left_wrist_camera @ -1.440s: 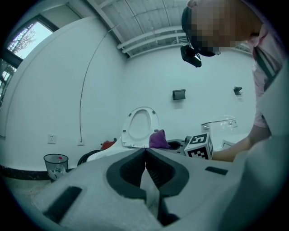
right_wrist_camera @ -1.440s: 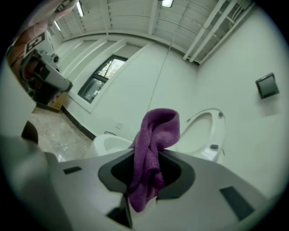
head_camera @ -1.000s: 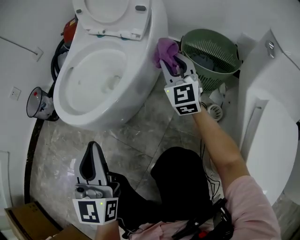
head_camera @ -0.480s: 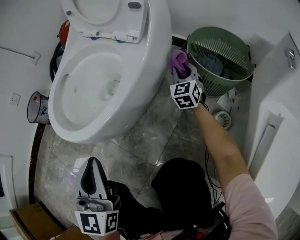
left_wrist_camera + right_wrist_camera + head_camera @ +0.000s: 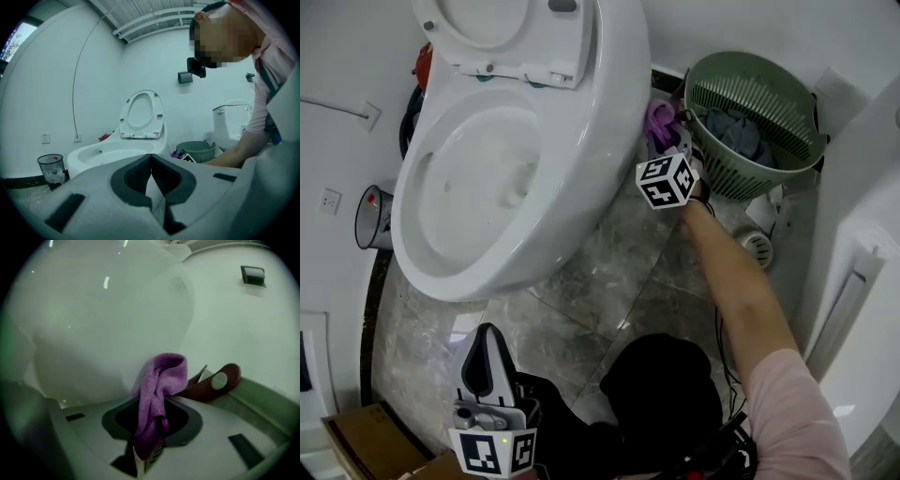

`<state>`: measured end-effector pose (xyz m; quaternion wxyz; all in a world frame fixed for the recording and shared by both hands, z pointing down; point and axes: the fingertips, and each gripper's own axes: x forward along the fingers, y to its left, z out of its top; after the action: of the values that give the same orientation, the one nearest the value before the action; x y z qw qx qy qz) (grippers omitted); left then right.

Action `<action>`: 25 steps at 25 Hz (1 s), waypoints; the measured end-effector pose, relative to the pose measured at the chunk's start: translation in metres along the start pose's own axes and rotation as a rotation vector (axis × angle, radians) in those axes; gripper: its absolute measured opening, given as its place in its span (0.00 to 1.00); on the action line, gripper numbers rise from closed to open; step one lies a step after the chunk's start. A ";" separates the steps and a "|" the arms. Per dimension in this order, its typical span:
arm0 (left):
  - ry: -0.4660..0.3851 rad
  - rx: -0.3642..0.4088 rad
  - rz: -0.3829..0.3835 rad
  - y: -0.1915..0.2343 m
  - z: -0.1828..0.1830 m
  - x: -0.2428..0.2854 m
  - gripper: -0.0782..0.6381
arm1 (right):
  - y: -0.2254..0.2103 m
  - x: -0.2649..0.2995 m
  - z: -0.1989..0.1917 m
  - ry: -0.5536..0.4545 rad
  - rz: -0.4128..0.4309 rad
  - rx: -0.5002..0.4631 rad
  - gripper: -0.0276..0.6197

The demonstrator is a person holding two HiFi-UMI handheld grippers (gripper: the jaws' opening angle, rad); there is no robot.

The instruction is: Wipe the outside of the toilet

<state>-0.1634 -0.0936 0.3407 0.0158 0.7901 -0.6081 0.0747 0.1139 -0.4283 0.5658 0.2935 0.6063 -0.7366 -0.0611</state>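
A white toilet (image 5: 581, 122) with its seat lid raised fills the upper left of the head view; it also shows in the left gripper view as the toilet (image 5: 117, 150). My right gripper (image 5: 667, 141) is shut on a purple cloth (image 5: 660, 118) and presses it against the toilet's outer right side, low down beside the green basket. In the right gripper view the purple cloth (image 5: 159, 390) hangs from the jaws against the white toilet wall (image 5: 93, 324). My left gripper (image 5: 484, 361) hangs near my lap, shut and holding nothing, away from the toilet.
A green laundry basket (image 5: 787, 94) with cloths inside stands right of the toilet. A wire waste bin (image 5: 373, 217) sits at the left wall. A second white fixture (image 5: 862, 309) stands at the right. A cardboard box (image 5: 356, 436) lies bottom left. A brown strap (image 5: 215, 380) lies past the cloth.
My right gripper has moved the purple cloth farther back and down along the toilet's right side, toward the gap by the green basket. The left gripper has stayed low and shut.
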 end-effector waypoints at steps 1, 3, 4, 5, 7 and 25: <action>0.000 0.001 -0.001 0.000 -0.001 0.003 0.12 | 0.002 0.003 0.000 0.000 0.004 -0.003 0.22; -0.001 0.006 -0.005 -0.002 -0.003 0.007 0.12 | 0.004 0.006 0.000 -0.006 0.011 -0.001 0.22; -0.001 0.008 -0.005 -0.003 -0.003 0.009 0.12 | 0.004 0.007 0.002 -0.013 0.017 0.002 0.22; -0.002 0.011 -0.006 -0.004 -0.004 0.011 0.12 | 0.005 0.008 0.003 -0.024 0.026 0.006 0.22; -0.001 0.018 -0.011 -0.007 -0.005 0.016 0.12 | 0.007 0.008 0.004 -0.052 0.060 0.024 0.22; 0.000 0.005 -0.119 -0.053 -0.024 0.073 0.12 | 0.013 -0.010 0.013 -0.172 0.181 0.065 0.21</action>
<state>-0.0969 -0.1474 0.3779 0.0184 0.8249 -0.5599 0.0752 0.0975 -0.4187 0.5573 0.2139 0.5389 -0.8124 -0.0621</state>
